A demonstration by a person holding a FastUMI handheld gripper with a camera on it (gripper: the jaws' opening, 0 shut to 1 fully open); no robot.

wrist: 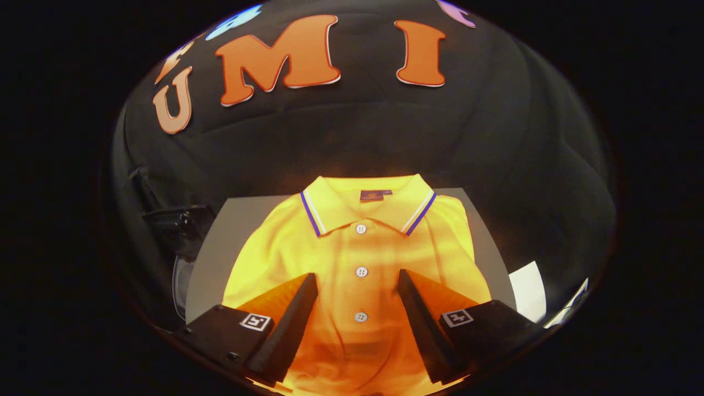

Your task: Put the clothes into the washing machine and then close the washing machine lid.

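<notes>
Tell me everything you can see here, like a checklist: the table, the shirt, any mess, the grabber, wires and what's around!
Surface: grey tabletop, mostly covered by the shirt.
Job's things: yellow polo shirt lying flat, front up, collar away from the gripper, buttons done up.
Clutter: white sheet-like thing at the table's edge beyond one finger; cannot tell what it is.
Grippers: gripper open, fingers spread above the shirt's button strip, holding nothing.
Cables: nothing seen.
Surroundings: black cloth wall behind the table; dark device beside the table, too dim to identify.

Neck label on polo shirt (360,264) unreadable.
</notes>
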